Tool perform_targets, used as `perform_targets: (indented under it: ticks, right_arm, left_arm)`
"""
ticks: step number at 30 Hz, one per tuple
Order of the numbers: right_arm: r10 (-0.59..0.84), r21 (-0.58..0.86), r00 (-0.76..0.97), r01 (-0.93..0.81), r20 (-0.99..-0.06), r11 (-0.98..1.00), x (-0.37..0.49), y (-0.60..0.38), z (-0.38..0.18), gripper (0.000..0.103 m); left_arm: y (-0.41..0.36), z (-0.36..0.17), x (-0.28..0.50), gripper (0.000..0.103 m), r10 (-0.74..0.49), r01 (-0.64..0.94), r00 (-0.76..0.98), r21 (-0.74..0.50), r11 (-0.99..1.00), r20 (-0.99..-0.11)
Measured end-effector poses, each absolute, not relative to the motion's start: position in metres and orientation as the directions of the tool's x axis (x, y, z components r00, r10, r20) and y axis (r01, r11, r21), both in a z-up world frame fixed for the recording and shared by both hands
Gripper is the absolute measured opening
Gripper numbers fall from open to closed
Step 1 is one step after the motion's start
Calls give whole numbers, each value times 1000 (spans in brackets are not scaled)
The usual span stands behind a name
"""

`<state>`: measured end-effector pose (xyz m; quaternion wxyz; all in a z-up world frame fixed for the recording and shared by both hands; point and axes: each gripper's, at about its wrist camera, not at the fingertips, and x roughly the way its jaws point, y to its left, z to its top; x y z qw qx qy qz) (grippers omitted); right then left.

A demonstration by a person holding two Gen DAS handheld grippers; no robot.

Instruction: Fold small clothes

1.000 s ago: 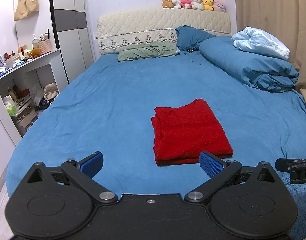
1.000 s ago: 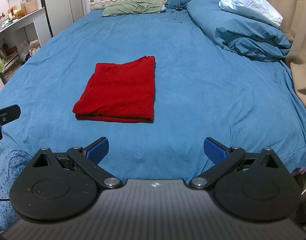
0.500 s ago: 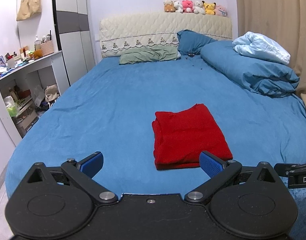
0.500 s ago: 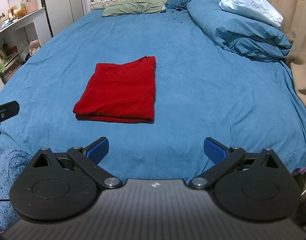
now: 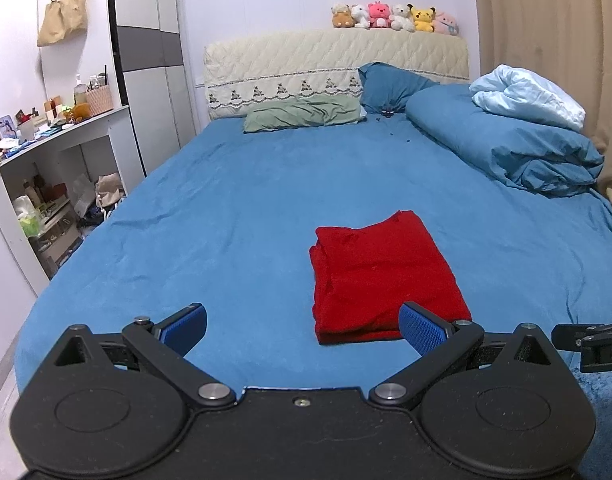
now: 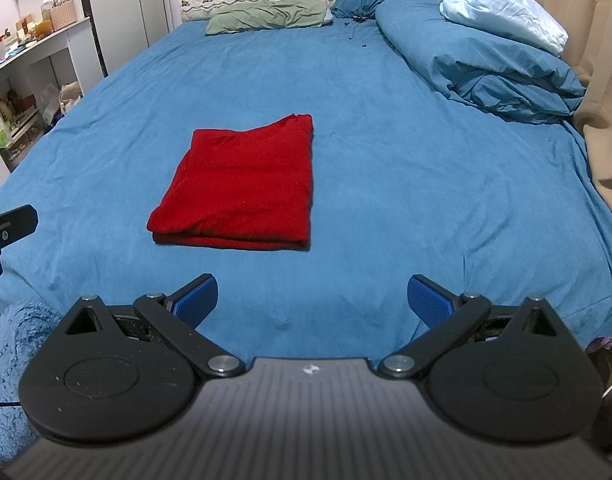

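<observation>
Woven basket (image 5: pixel 99 100) on the white shelf unit (image 5: pixel 65 136) beside the bed's left edge; bottles and slim items stand in it, not identifiable. Lower shelf compartments hold bottles, boxes and a green bag; details too small to read. Tan bag (image 5: pixel 61 16) hangs on the wall above.

Bed (image 5: pixel 225 208), blue sheet. Folded red garment (image 5: pixel 380 272) lies flat on the sheet, toward the foot edge, roughly mid-width. It is a rectangular stack, several layers showing at its near edge; far edge slightly uneven.

Left tongs (image 5: pixel 301 326): blue pads spread wide, nothing between them. They sit low over the foot edge. In the left wrist view the garment lies just ahead and to the right; the right-hand pad overlaps its near right corner in the picture, but contact cannot be judged.

Right tongs (image 6: pixel 312 296): pads spread wide, nothing held. In the right wrist view the garment (image 6: pixel 241 188) lies ahead and left of centre, clearly apart from both pads.

Head end: green pillow (image 5: pixel 301 114) and blue pillow (image 5: pixel 390 84) against the quilted headboard (image 5: pixel 334 60); row of plush toys (image 5: pixel 394 18) on top of it. Along the right edge, a bunched blue duvet (image 5: pixel 506 144) with a pale blue blanket (image 5: pixel 526 94) on it.
</observation>
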<state>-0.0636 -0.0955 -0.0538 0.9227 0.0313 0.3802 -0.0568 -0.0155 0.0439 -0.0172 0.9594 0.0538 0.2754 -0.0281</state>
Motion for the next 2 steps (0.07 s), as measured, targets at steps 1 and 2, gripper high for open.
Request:
perform_targets:
  ticks: [1,2]
  right_arm:
    - [-82,15,704,130,-706,991,-63,-95,-54,103]
    - [-81,16,702,131,-707,991,-62,-96,-54,103]
  left_arm:
    - [44,-17,-15,103,-27,85,847,85,993,-531]
    - [44,-18,-13,103,-30,87,846,83,993,-532]
